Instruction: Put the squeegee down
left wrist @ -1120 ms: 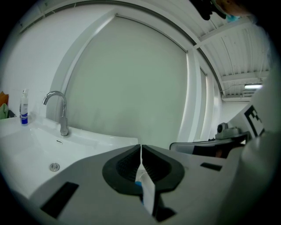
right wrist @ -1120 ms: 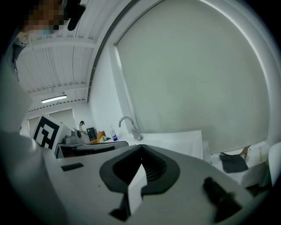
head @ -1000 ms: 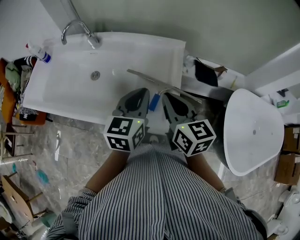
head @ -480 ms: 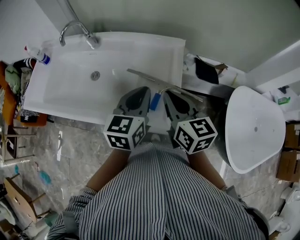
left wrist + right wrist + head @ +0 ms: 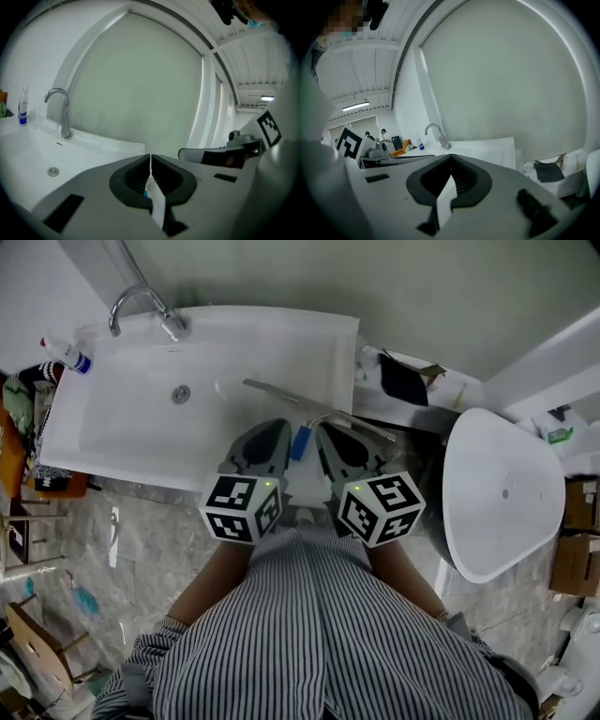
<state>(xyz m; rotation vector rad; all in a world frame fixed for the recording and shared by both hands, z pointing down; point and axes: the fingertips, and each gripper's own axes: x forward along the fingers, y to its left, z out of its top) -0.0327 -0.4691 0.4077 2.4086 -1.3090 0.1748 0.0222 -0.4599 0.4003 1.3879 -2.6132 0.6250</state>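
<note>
The squeegee (image 5: pixel 309 404) lies on the right part of the white sink (image 5: pixel 262 343). Its long thin blade runs slantwise and its blue handle (image 5: pixel 300 442) points toward me. My two grippers flank that handle. The left gripper (image 5: pixel 275 426) is on the handle's left and the right gripper (image 5: pixel 325 428) on its right, and neither holds it. In the left gripper view the jaws (image 5: pixel 150 157) meet in a closed line with only a sliver of blue below them. In the right gripper view the jaws (image 5: pixel 451 157) are likewise closed and empty.
A chrome faucet (image 5: pixel 141 301) and a spray bottle (image 5: pixel 61 352) stand at the sink's back left, and the drain (image 5: pixel 181 394) is in the basin. A white rounded fixture (image 5: pixel 497 493) stands to the right. A black item on cardboard (image 5: pixel 403 381) lies between them.
Only the head view has drifted slightly. Both grippers and the squeegee keep their places.
</note>
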